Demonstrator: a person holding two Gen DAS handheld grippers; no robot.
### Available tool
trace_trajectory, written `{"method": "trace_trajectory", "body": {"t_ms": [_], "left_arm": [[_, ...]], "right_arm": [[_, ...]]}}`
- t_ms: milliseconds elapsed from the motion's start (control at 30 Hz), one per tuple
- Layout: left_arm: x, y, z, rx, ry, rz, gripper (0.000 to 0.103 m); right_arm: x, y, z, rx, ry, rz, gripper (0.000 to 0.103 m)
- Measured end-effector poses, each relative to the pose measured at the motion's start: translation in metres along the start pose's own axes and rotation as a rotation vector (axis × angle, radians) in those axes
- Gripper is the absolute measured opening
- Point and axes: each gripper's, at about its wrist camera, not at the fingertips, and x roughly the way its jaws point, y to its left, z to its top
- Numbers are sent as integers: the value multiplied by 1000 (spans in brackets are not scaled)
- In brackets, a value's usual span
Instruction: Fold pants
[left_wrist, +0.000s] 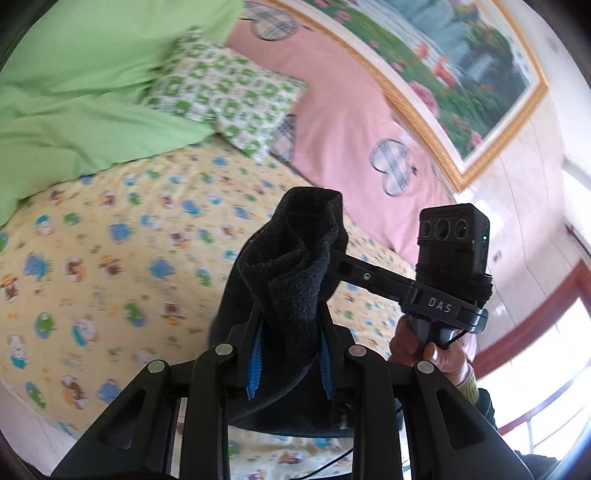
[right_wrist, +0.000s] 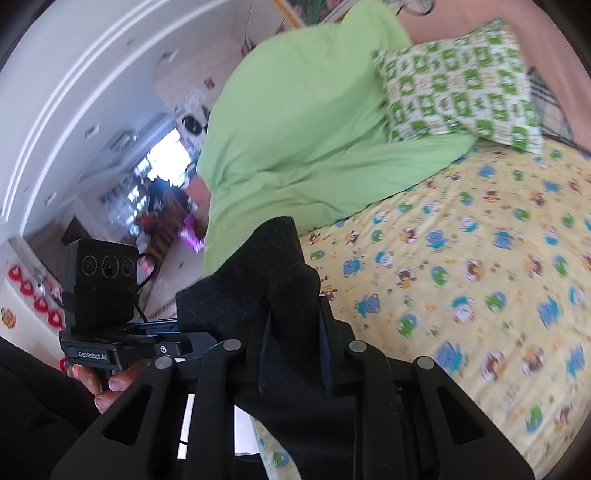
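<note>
The pants (left_wrist: 291, 273) are dark, fleecy fabric, bunched and held up in the air above the bed. My left gripper (left_wrist: 290, 314) is shut on a fold of them between its blue pads (left_wrist: 256, 354). In the right wrist view my right gripper (right_wrist: 293, 314) is shut on another bunched part of the pants (right_wrist: 258, 288). The right gripper's handle and camera (left_wrist: 452, 251) show in the left view, close beside the fabric; the left gripper's body (right_wrist: 103, 288) shows in the right view. The rest of the pants hangs below, hidden.
The bed has a yellow cartoon-print sheet (left_wrist: 110, 258). A green duvet (right_wrist: 303, 129) and a green-patterned pillow (right_wrist: 458, 85) lie at its head. A pink headboard (left_wrist: 351, 122) and a framed picture (left_wrist: 454, 55) stand behind.
</note>
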Motion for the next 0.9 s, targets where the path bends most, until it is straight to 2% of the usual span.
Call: {"method": "trace_trajectory", "body": {"t_ms": [233,500,900], "left_arm": [[15,-55,-11,87,42,-68,25],[45,-104,-35,176,130,-122,25],[91,-153,-71,258,248,-158,25]], "right_arm": [[-57,-5,-26,43,-112,-22,23],[-114,-22,-74,132,-246,-34,23],[-165,-46,-137,235,-350,-86,22]]}}
